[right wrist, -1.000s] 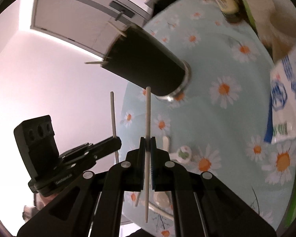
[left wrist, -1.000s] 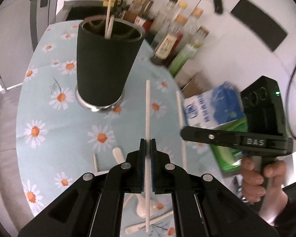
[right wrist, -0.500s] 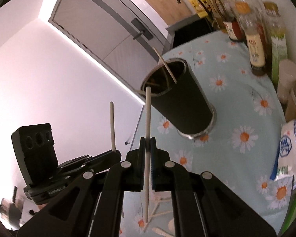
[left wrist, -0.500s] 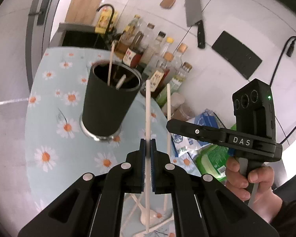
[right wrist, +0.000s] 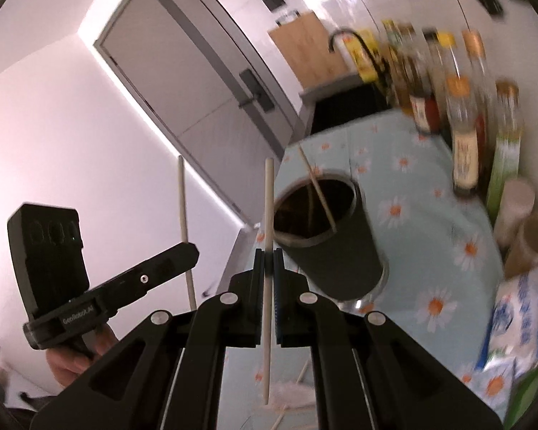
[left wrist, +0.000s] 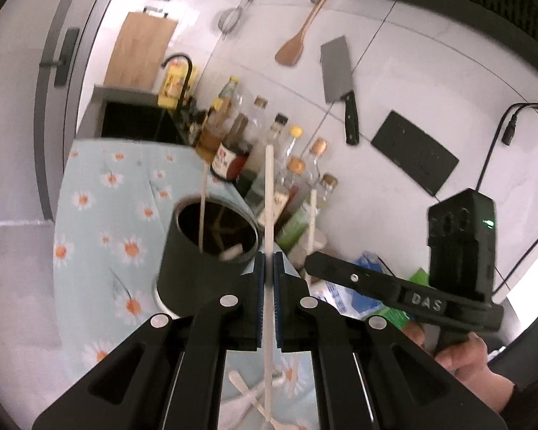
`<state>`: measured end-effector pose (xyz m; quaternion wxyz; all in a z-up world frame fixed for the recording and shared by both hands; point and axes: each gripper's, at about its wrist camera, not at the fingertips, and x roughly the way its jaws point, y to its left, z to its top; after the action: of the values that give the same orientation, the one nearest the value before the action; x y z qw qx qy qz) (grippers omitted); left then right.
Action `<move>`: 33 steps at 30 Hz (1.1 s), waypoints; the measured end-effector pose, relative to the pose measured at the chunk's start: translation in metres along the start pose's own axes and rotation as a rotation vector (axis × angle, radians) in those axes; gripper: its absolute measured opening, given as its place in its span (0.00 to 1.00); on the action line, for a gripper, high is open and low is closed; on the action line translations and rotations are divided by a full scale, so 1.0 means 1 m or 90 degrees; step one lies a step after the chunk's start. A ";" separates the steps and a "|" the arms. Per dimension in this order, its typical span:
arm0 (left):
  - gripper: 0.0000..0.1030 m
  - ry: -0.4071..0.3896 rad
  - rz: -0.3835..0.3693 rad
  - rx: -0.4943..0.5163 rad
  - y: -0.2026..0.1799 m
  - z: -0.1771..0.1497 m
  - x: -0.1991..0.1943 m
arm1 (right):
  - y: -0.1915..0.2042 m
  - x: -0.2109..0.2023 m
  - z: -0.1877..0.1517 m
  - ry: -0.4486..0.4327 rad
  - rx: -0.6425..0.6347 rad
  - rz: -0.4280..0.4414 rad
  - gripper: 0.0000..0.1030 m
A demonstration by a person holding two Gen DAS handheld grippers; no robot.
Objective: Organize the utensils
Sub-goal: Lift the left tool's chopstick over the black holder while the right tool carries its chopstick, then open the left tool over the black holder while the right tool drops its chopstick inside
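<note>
Holding one chopstick each, both grippers are clamped tight: the left gripper (left wrist: 268,263) pinches its chopstick (left wrist: 268,200) near the middle, and the right gripper (right wrist: 268,259) does the same with its own chopstick (right wrist: 268,211). Both sticks stand almost upright, with the long end above the pads and the short end hanging below. Just beyond and left of the left gripper stands the dark cup (left wrist: 201,261), which has some utensils inside already; from the right gripper the same cup (right wrist: 326,240) is just ahead and to the right. I think the step now is to bring each stick over the cup mouth and drop it in. To do this well, the lower tip should pass above the rim first, then the stick should go down inside before the pads release, one hand after the other so the sticks do not cross. More utensils (left wrist: 254,397) lie on the cloth below the grippers. Compared with one second ago, both grippers are higher and less tilted down, so the cup opening is now visible from above and more of the wall shows.
</note>
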<state>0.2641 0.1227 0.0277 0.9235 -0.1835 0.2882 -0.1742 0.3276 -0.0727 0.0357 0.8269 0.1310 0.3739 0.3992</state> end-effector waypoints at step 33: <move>0.03 -0.217 0.029 0.049 0.022 0.092 0.047 | -0.005 0.038 0.120 -0.169 -0.141 -0.020 0.06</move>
<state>0.3607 0.1441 0.0663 0.9691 -0.1685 0.1246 -0.1303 0.4327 -0.0368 0.0963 0.8843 0.0846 0.2173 0.4044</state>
